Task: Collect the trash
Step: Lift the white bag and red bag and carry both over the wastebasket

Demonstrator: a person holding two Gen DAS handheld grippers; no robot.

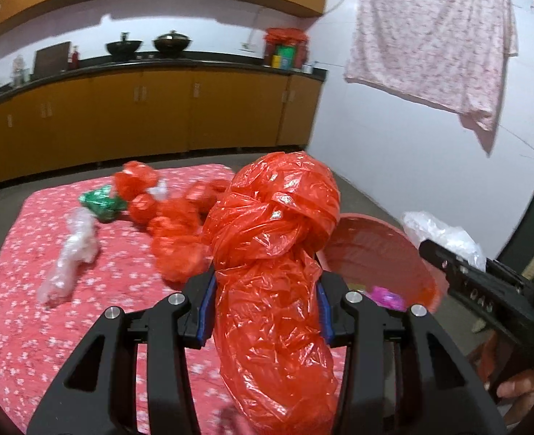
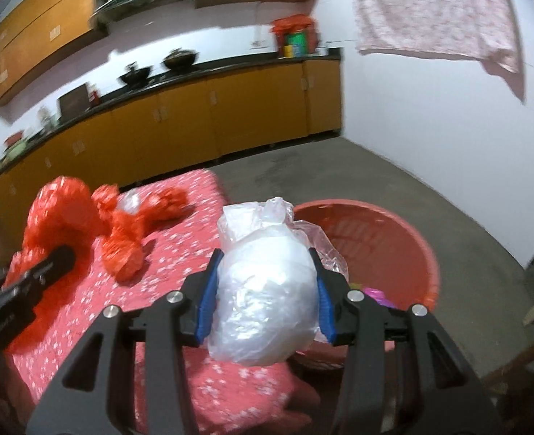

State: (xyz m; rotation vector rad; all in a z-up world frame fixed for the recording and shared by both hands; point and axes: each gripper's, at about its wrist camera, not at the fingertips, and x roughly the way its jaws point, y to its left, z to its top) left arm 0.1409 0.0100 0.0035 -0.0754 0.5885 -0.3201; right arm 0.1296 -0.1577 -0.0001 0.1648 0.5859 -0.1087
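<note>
Left tool (image 1: 263, 308) clamping red bag (image 1: 274, 253), right tool (image 2: 265, 297) clamping clear bag (image 2: 267, 290)

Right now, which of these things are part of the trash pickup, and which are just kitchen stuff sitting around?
Part of the job:
- knotted red bag in the left gripper
- white bag in the right gripper
- red basin
- loose red bags, green wrapper, clear plastic on the floral cloth

Just lying about:
- woks on the counter
- hanging pink garment

Pink floral cloth (image 1: 49, 308), red bags (image 1: 172, 239), green wrapper (image 1: 102, 201), clear plastic (image 1: 71, 253)
</note>
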